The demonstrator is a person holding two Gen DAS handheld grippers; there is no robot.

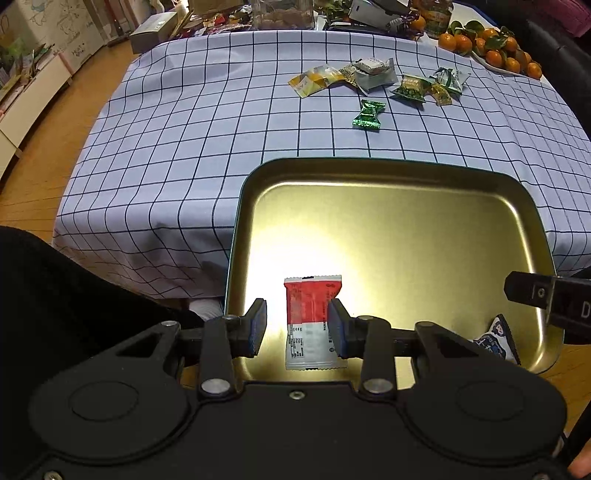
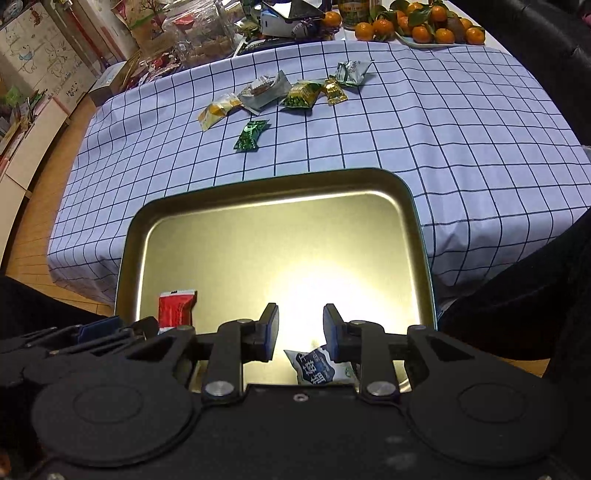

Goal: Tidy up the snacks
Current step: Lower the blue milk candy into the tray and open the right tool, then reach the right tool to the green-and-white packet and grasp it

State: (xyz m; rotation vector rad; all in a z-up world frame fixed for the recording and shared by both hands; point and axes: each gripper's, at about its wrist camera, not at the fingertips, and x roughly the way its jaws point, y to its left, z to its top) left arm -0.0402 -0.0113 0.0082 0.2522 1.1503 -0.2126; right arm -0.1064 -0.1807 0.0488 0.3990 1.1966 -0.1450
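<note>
A gold metal tray point(image 1: 388, 173) point(image 2: 266, 184) sits at the near edge of the checked tablecloth. A red and white snack packet point(image 1: 312, 321) point(image 2: 175, 304) lies in it, under my open left gripper point(image 1: 297, 326), whose fingers stand on either side of the packet. A blue and white snack packet point(image 2: 319, 365) point(image 1: 495, 338) lies in the tray's near right corner, below my open right gripper point(image 2: 301, 330). Several wrapped snacks lie further back on the cloth: a green candy point(image 1: 368, 114) point(image 2: 251, 134), a yellow packet point(image 1: 314, 79) point(image 2: 218, 109), a grey packet point(image 1: 373, 72) point(image 2: 264, 90).
A plate of oranges point(image 1: 495, 46) point(image 2: 421, 26) stands at the back right. Jars, boxes and clutter point(image 1: 280, 14) line the table's far edge. The table's left edge drops to a wooden floor with shelves point(image 1: 33, 85). The right gripper's finger point(image 1: 532, 291) shows at the left view's right side.
</note>
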